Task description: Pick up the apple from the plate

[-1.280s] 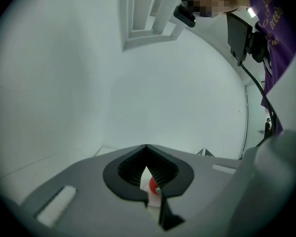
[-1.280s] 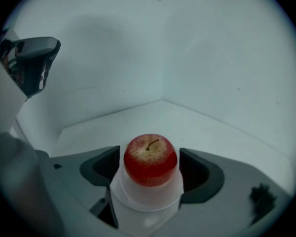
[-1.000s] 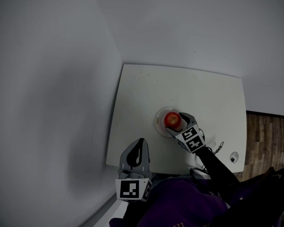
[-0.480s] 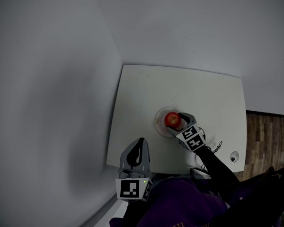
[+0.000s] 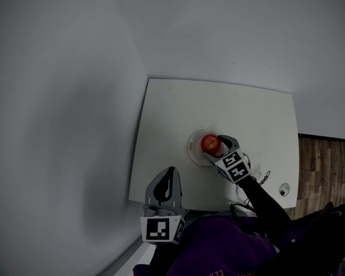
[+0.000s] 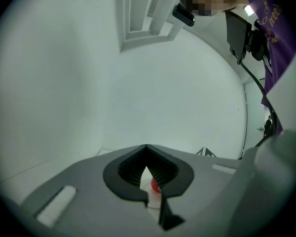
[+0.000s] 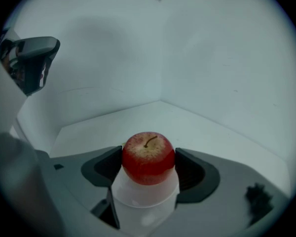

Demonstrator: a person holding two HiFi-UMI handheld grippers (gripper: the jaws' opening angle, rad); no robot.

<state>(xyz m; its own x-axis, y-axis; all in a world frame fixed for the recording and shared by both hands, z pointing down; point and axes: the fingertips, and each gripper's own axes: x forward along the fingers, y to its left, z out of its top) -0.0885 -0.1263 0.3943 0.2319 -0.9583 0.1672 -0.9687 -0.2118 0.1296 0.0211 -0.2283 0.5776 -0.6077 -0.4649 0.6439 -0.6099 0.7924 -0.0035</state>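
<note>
A red apple [image 5: 209, 143] sits over a white plate [image 5: 192, 149] near the middle of the white table [image 5: 178, 108]. My right gripper [image 5: 213, 146] comes in from the near right and is shut on the apple. In the right gripper view its dark pads [image 7: 104, 168] press both sides of the apple [image 7: 148, 157], with the plate [image 7: 145, 204] just beneath; I cannot tell if they touch. My left gripper [image 5: 168, 177] hovers shut at the table's near edge, holding nothing. Through the left gripper [image 6: 147, 176] a sliver of the apple [image 6: 156, 185] shows.
A small round fitting [image 5: 284, 191] and a thin cable [image 5: 267, 180] lie at the table's near right corner. Grey walls [image 5: 63, 96] close in on the left and far sides. Wooden floor [image 5: 328, 165] shows at the right. A purple sleeve [image 5: 218, 246] fills the bottom.
The right gripper and the apple between its jaws have shifted slightly toward the far side of the table. The left gripper has stayed put.
</note>
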